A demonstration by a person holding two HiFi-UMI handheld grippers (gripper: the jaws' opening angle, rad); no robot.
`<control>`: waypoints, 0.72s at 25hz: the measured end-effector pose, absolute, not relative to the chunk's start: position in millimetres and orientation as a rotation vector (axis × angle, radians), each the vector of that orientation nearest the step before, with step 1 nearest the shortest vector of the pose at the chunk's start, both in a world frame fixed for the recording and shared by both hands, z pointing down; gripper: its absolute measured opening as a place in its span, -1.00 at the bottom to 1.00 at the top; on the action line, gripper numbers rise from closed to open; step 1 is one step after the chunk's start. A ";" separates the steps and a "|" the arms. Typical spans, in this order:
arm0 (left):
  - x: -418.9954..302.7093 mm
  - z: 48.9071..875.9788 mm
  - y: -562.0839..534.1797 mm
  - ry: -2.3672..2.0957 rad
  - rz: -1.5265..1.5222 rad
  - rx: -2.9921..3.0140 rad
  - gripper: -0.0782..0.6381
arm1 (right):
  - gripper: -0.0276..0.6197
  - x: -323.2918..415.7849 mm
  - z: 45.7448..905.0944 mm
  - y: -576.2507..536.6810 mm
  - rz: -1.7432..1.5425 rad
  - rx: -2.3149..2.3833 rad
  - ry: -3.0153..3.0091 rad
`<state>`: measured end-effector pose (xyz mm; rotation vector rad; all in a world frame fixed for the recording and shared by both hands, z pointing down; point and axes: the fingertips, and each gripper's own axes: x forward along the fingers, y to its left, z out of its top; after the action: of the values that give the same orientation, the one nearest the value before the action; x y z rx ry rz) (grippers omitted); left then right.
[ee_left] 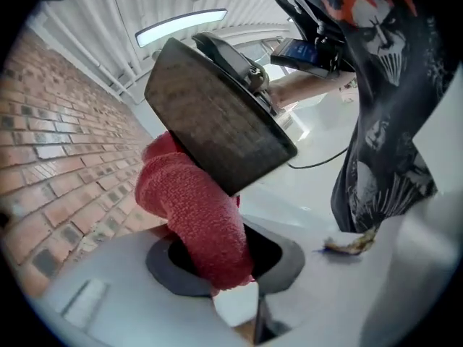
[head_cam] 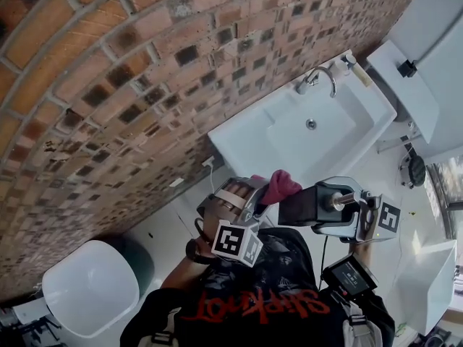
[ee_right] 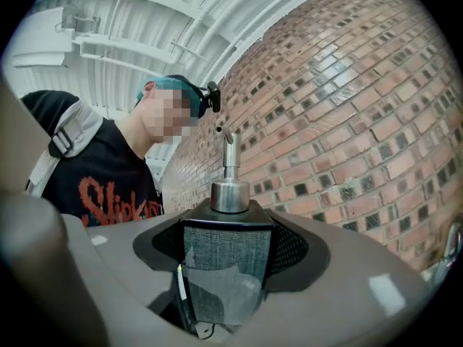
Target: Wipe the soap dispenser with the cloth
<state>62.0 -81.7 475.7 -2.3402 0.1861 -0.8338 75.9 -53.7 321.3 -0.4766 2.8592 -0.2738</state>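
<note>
The soap dispenser [head_cam: 302, 207] is a dark square block with a metal pump [ee_right: 230, 170], held in the air over the floor in front of the sink. My right gripper [head_cam: 334, 205] is shut on its body [ee_right: 226, 262], with the pump pointing away from the jaws. My left gripper [head_cam: 255, 207] is shut on a red cloth [head_cam: 281, 186]. In the left gripper view the red cloth [ee_left: 197, 215] bulges out of the jaws and presses against the dispenser's dark side [ee_left: 217, 118], near its lower edge.
A white sink [head_cam: 253, 132] with a chrome faucet [head_cam: 318, 78] stands against the brick wall [head_cam: 108, 71]. A white toilet [head_cam: 87, 289] is at the lower left. White fixtures [head_cam: 427, 280] stand at the right. A person's body fills the bottom.
</note>
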 end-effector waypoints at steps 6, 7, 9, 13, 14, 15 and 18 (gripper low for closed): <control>51.7 511.3 -62.3 0.068 -0.946 -2.455 -0.52 | 0.02 92.0 298.6 -60.6 -0.147 -0.645 2.805; 51.1 509.2 -62.9 0.086 -0.928 -2.509 -0.52 | 0.02 91.8 300.2 -61.9 -0.128 -0.668 2.842; 44.6 491.5 -73.0 0.182 -0.826 -2.667 -0.52 | 0.02 88.4 313.0 -66.5 -0.098 -0.707 2.937; 25.8 411.1 -91.3 0.371 -0.408 -2.881 -0.52 | 0.02 66.2 361.6 -74.2 -0.107 -0.739 3.146; 25.3 396.4 -89.3 0.363 -0.356 -2.876 -0.52 | 0.02 58.5 371.6 -74.8 -0.131 -0.726 3.175; 26.7 389.5 -86.2 0.345 -0.353 -2.855 -0.52 | 0.02 50.6 379.7 -74.9 -0.150 -0.711 3.198; 32.5 420.2 -86.1 0.336 -0.659 -2.649 -0.52 | 0.02 30.3 392.0 -72.1 -0.167 -0.685 3.254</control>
<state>32.5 -86.1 420.2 -2.6494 0.3357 -0.6586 30.3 -72.1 392.0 -0.6848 3.2539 -0.1667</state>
